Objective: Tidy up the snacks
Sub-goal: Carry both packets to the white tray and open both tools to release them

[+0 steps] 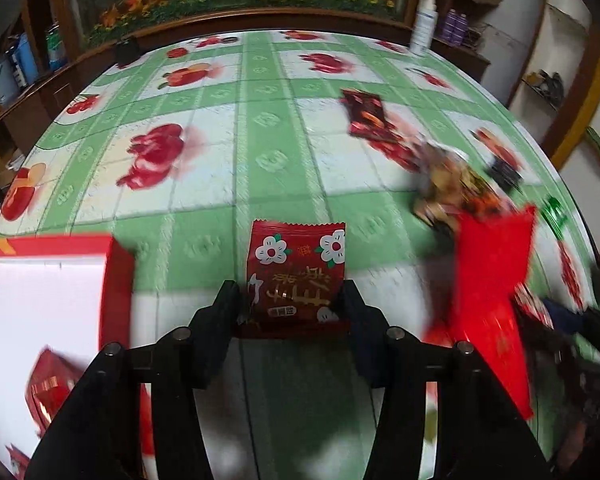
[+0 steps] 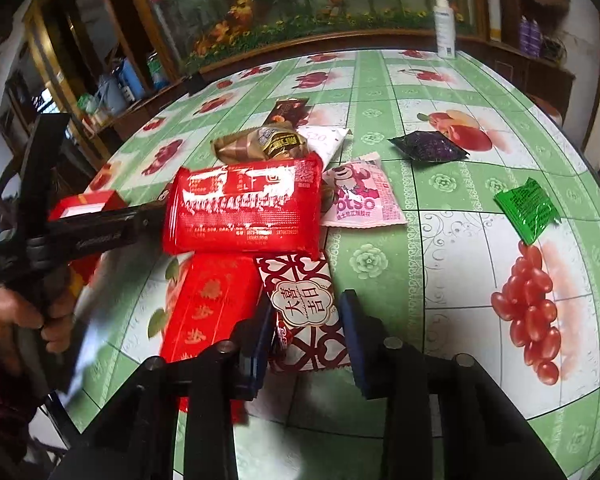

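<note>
- Left gripper (image 1: 296, 300): jaws clamped on a red flower-print packet (image 1: 296, 270), lifted above the green fruit-print tablecloth (image 1: 236, 140); a red-rimmed box (image 1: 118, 280) with a white inside sits at 9 o'clock.
- Right gripper (image 2: 306, 320): jaws apart, straddling a red-and-white lattice packet (image 2: 304, 308) lying on the cloth; I cannot tell whether the pads touch it.
- Snack pile at 12 o'clock: a large red packet (image 2: 244, 208) on top; a pink packet (image 2: 364, 196) beside it; a green packet (image 2: 528, 210) at 2 o'clock, well apart.
</note>
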Demonstrator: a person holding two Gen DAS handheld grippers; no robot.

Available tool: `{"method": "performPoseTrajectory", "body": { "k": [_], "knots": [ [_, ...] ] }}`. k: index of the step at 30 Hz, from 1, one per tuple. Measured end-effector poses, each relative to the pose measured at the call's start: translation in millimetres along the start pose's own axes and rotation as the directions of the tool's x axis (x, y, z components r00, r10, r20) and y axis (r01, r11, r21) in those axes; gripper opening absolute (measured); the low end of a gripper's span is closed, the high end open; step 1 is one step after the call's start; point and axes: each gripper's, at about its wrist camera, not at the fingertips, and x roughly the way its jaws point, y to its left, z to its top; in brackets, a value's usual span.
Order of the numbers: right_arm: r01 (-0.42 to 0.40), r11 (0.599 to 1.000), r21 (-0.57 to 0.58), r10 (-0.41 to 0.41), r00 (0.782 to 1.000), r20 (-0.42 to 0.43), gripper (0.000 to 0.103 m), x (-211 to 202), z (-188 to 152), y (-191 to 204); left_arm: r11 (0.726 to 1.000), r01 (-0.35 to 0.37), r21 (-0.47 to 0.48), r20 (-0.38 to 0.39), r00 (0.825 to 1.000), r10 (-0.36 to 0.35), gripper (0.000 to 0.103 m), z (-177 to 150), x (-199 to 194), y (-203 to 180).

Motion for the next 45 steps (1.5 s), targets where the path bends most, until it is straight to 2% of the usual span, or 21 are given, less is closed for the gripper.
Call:
{"method": "performPoseTrajectory", "body": {
  "k": [2, 5, 9, 12, 22, 25, 31, 36, 45],
  "knots": [
    [-0.019, 1.0, 0.008, 0.019, 1.0, -0.001, 0.034, -0.8, -0.1, -4.5, 1.0, 0.006, 0.022, -0.001, 1.0, -0.006, 0.049, -12.2, -8.4, -4.4],
    [0.033, 0.999, -0.023, -0.033, 0.999, -0.008, 0.034, -3.1, -1.0, -5.0, 0.998, 0.055, 0.031, -0.008, 0.998, -0.055, 0.049, -32.1, -23.5, -7.4],
    [0.056, 0.998, -0.032, -0.057, 0.998, -0.028, 0.034, -9.4, -4.6, -11.7, 0.992, 0.113, 0.049, -0.016, 0.994, -0.112, 0.049, -55.4, -41.5, -14.3],
    [0.028, 1.0, 0.009, -0.027, 0.999, -0.045, 0.033, -17.5, -8.5, -22.0, 0.985, 0.169, 0.044, -0.025, 0.986, -0.168, 0.049, -67.9, -51.6, -16.6],
    [-0.066, 0.993, 0.098, 0.07, 0.997, -0.041, 0.033, -32.4, -23.1, -36.9, 0.969, 0.242, 0.04, -0.025, 0.97, -0.241, 0.049, -90.3, -66.8, -24.2],
    [-0.08, 0.991, 0.105, 0.084, 0.996, -0.036, 0.033, -33.0, -25.2, -33.9, 0.968, 0.246, 0.043, -0.02, 0.969, -0.245, 0.049, -95.9, -70.8, -25.6],
    [-0.121, 0.987, 0.103, 0.124, 0.992, -0.026, 0.033, -29.2, -27.6, -19.6, 0.981, 0.192, 0.039, 0.019, 0.981, -0.193, 0.049, -97.6, -80.5, -18.4],
    [-0.146, 0.983, 0.111, 0.147, 0.989, 0.0, 0.033, -28.9, -25.5, -10.7, 0.985, 0.173, 0.026, 0.054, 0.983, -0.174, 0.049, -99.9, -92.5, -7.9],
    [-0.181, 0.982, 0.057, 0.18, 0.983, 0.035, 0.032, -35.3, -21.3, 16.5, 0.99, 0.138, -0.039, 0.125, 0.983, -0.132, 0.049, -103.2, -118.3, 26.5]
  ]
}}
